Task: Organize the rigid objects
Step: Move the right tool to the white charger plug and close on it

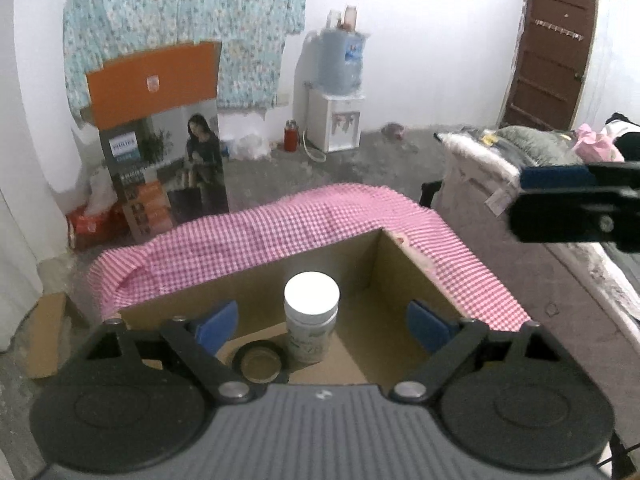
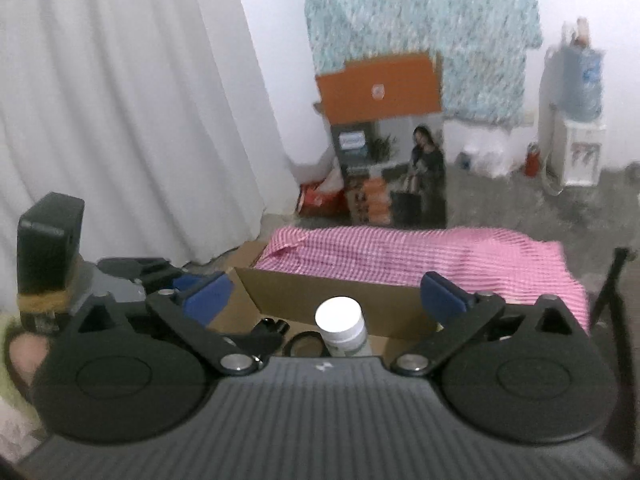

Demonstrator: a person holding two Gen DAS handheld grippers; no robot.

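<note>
Grey concrete floor point(image 1: 360, 160) and white walls fill the left wrist view. We see a floral cloth point(image 1: 188, 20) hanging on the far wall, a brown door point(image 1: 548, 52) at the right, and a water dispenser point(image 1: 338, 120) with a blue bottle on top; a red flask point(image 1: 291, 135) stands just beside it. 1 tall printed carton point(image 1: 160, 140) with an orange flap stands on the floor; its small blue logo is too blurred for us to read. Nearer, an open cardboard box point(image 1: 400, 280) has a pink checked cloth point(image 1: 280, 232) draped over its far rim. Inside stand a white-lidded jar point(image 1: 312, 316), upright, and a black tape roll point(image 1: 260, 362) lying flat just beside it. The jar's label print is illegible. Our left tongs point(image 1: 320, 326) stand wide apart, well above the jar, gripping nothing. The other tool juts in at the right edge.

Across the right wrist view, a white curtain point(image 2: 132, 100) covers the left, with the same carton point(image 2: 388, 140), floral cloth and dispenser point(image 2: 576, 140) behind. The box point(image 2: 340, 296) again holds the jar point(image 2: 342, 326), the tape roll point(image 2: 306, 345) and a dark object point(image 2: 270, 328) we cannot identify. Our right tongs point(image 2: 334, 300) are spread wide and empty, clear of the jar.
</note>
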